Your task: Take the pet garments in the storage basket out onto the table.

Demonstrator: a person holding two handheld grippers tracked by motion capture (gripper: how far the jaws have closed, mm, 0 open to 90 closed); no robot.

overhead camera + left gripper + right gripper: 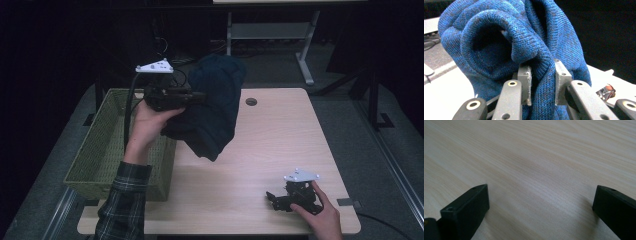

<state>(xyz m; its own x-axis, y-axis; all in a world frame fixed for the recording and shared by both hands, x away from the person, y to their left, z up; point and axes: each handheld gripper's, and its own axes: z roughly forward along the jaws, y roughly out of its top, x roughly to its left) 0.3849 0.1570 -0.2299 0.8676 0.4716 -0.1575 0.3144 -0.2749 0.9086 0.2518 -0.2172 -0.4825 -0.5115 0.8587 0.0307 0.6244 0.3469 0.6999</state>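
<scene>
Pale wooden table (pixel 280 145) under dim light: the left gripper (pixel 541 82) was clamped on a fold of the blue knitted garment (pixel 524 45), held aloft between the table and the green wicker basket (pixel 107 150). Near the table's front right corner, the right gripper (pixel 541 205) rested with jaws spread wide, holding nothing.

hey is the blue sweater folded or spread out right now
Neither: the blue sweater is bunched, hanging above the table from the left tool, whose jaws pinch a fold of knit. It droops in loose rolls.
</scene>
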